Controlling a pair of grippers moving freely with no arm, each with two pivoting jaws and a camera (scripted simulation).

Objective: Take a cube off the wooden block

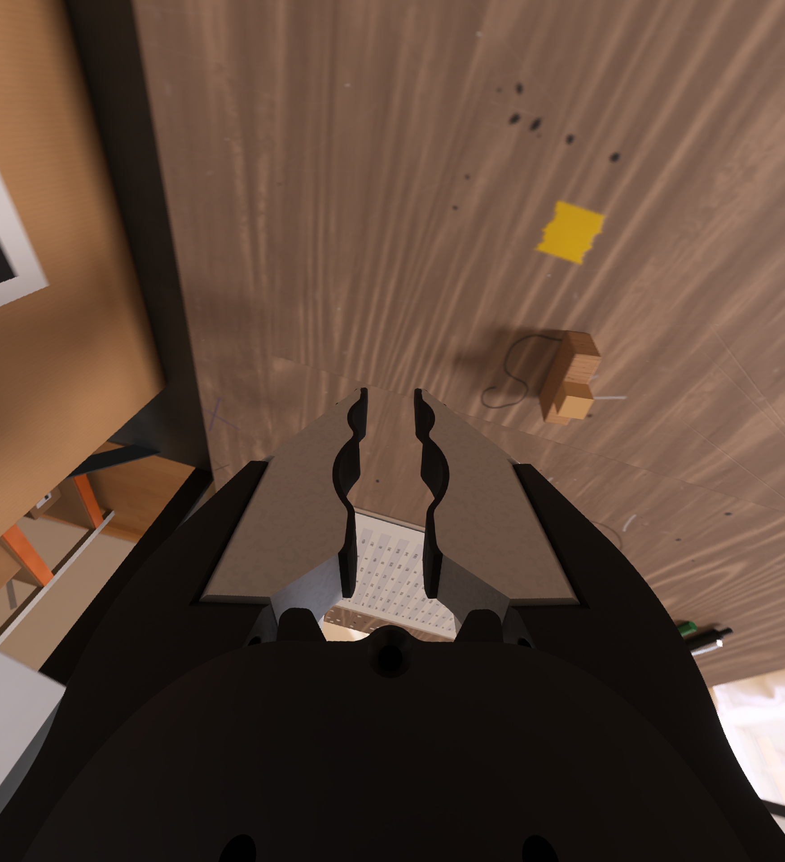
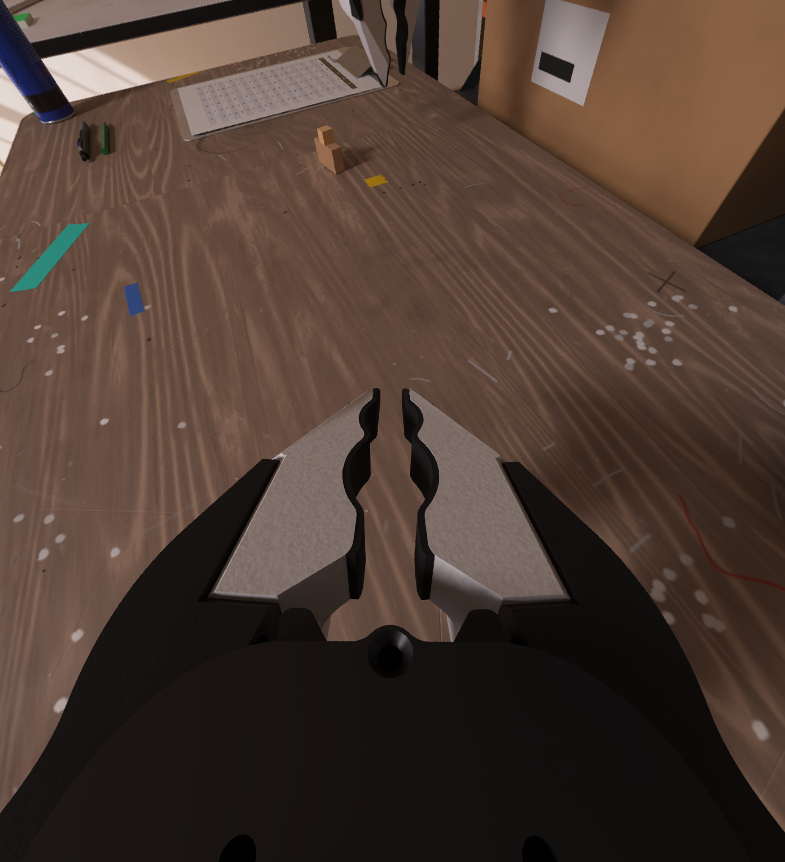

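A small light wooden cube (image 2: 325, 134) sits on top of a darker wooden block (image 2: 333, 159) at the far middle of the brown table (image 2: 381, 289). In the left wrist view the cube (image 1: 576, 405) and block (image 1: 580, 358) lie to the right of and slightly beyond my left gripper (image 1: 390, 392). That gripper is open, empty, and hovers over a white sheet. My right gripper (image 2: 390, 392) is narrowly open and empty, low over the near table, far from the block. The left gripper's fingers (image 2: 371, 42) show at the top of the right wrist view.
A white printed sheet (image 2: 278, 91) lies behind the block. Yellow tape (image 2: 375, 180) is just in front of it and also shows in the left wrist view (image 1: 571, 232). A blue can (image 2: 22, 65) and two markers (image 2: 94, 140) are far left. A cardboard box (image 2: 661, 116) borders the right edge.
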